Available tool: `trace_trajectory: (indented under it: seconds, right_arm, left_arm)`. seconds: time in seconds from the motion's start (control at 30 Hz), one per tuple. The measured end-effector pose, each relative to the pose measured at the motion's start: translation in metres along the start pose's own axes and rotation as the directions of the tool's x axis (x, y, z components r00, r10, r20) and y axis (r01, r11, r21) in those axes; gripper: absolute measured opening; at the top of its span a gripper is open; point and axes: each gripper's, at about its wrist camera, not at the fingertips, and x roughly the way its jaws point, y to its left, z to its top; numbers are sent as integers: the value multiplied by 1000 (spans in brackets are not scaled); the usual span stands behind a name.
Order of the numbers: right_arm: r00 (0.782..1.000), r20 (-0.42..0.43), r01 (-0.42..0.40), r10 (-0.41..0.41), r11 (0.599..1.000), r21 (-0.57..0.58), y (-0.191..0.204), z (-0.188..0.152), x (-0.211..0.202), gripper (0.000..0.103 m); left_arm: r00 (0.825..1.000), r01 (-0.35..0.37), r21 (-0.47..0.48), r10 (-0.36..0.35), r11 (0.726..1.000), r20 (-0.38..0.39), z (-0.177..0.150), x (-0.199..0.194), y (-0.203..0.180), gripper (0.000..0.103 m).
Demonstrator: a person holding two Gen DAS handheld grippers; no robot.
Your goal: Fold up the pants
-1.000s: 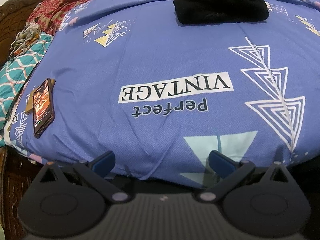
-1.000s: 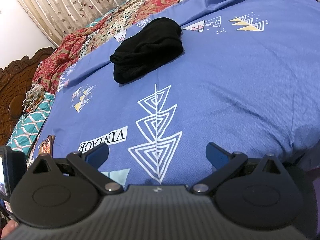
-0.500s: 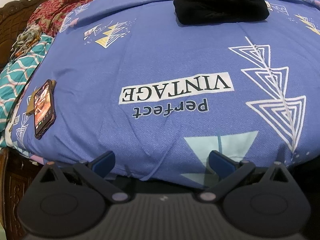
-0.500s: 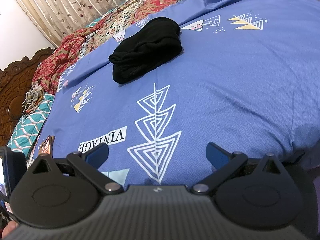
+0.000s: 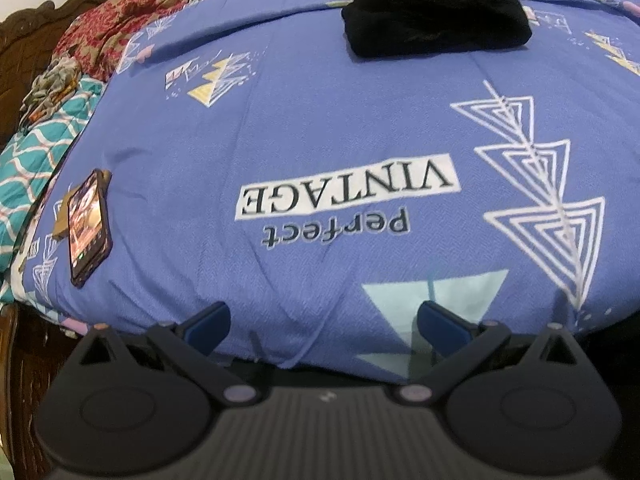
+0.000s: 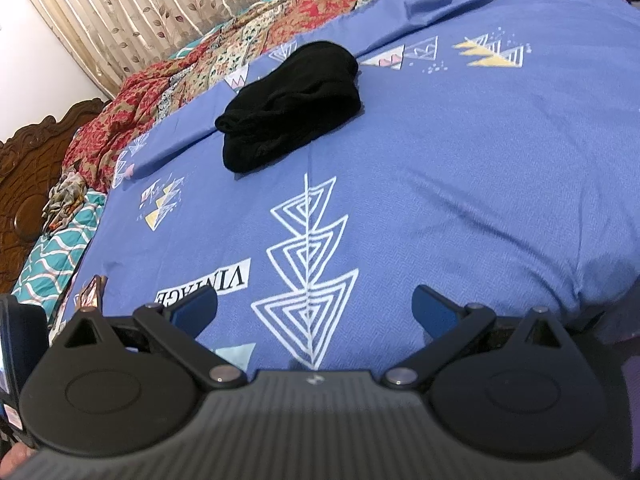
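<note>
The black pants point(image 5: 436, 8) lie folded in a compact bundle on the far part of the blue patterned bedsheet point(image 5: 320, 120). They also show in the right wrist view point(image 6: 290, 106), far ahead and left of centre. My left gripper point(image 5: 324, 320) is open and empty, low at the near edge of the bed. My right gripper point(image 6: 316, 308) is open and empty too, also at the near edge, well short of the pants.
A phone point(image 5: 88, 228) with a lit screen lies on the sheet at the left edge. Red patterned bedding point(image 6: 200, 80), a teal patterned cloth point(image 5: 36, 160) and a carved wooden headboard point(image 6: 28, 184) are at the left. Curtains point(image 6: 140, 12) hang behind.
Both views shift only slightly; the grippers stay open and the pants have not moved.
</note>
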Motion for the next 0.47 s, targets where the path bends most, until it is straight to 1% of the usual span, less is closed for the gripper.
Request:
trace_trajectory:
  seconds: [0.27,0.47]
  right_arm:
    - [998,64,14,-12,999,-29,3,16,-8,103]
    - [994,113,19,-13,999,-49,6,31,-14,103]
  left_arm:
    - [998,51,15,-52,999,37,21,-11,-6,103]
    - [991,95,22,-97,995,88,36,-22,-12,103]
